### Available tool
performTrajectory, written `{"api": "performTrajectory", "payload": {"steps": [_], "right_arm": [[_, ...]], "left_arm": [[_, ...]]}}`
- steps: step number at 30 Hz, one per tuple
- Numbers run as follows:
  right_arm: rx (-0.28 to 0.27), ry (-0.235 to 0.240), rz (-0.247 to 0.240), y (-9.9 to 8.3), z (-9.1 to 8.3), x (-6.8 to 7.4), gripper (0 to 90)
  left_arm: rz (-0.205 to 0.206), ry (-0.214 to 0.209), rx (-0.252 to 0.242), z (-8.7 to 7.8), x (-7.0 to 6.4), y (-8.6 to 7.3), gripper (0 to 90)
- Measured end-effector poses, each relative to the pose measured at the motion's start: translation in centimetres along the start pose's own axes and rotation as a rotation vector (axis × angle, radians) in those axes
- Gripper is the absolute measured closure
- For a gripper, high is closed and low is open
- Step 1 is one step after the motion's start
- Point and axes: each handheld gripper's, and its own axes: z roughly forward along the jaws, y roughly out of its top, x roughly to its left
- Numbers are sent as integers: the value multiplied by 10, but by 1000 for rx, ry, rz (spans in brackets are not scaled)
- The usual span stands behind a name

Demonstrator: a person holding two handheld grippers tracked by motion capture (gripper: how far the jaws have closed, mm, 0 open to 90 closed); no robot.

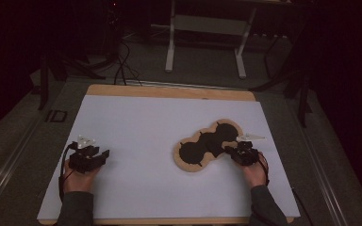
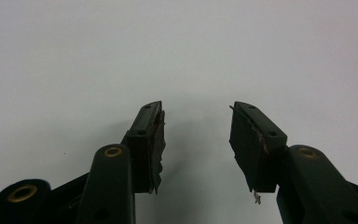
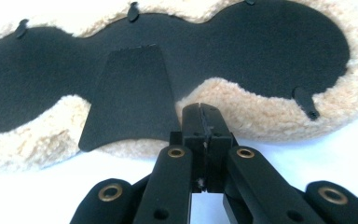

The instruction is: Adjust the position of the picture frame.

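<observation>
A three-lobed pad [image 1: 192,164] of cream fleece with a black lining lies right of the table's middle. In the right gripper view its fleece rim [image 3: 242,105] runs across, and a black flap [image 3: 130,98] folds out over the near edge. My right gripper [image 1: 228,151] is at the pad's near right edge. Its jaws [image 3: 204,111] are pressed together with the tips at the fleece rim, and I see nothing between them. My left gripper [image 1: 104,154] rests at the left over bare white surface. It [image 2: 196,123] is open and empty.
A white sheet [image 1: 136,122] covers the wooden table [image 1: 169,91]. Small black tabs [image 3: 305,100] stick out of the pad's lining. Beyond the far edge stands a white table frame [image 1: 205,33], with cables [image 1: 122,66] on the dark floor.
</observation>
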Motion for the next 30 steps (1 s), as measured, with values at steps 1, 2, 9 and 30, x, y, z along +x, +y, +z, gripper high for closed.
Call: {"api": "performTrajectory", "payload": {"steps": [1,2,9,30], "right_arm": [[0,7,2,-1,0,1,900],[2,12,3,-1,0,2,900],[3,45,-16,-2,1,11,900],[37,149,-122,2,8,56,900]], "left_arm": [[3,1,1,0,0,0,546],[5,2,2,0,0,0,546],[16,4,1,0,-1,0,546],[29,-27,0,-2,-6,3,578]]}}
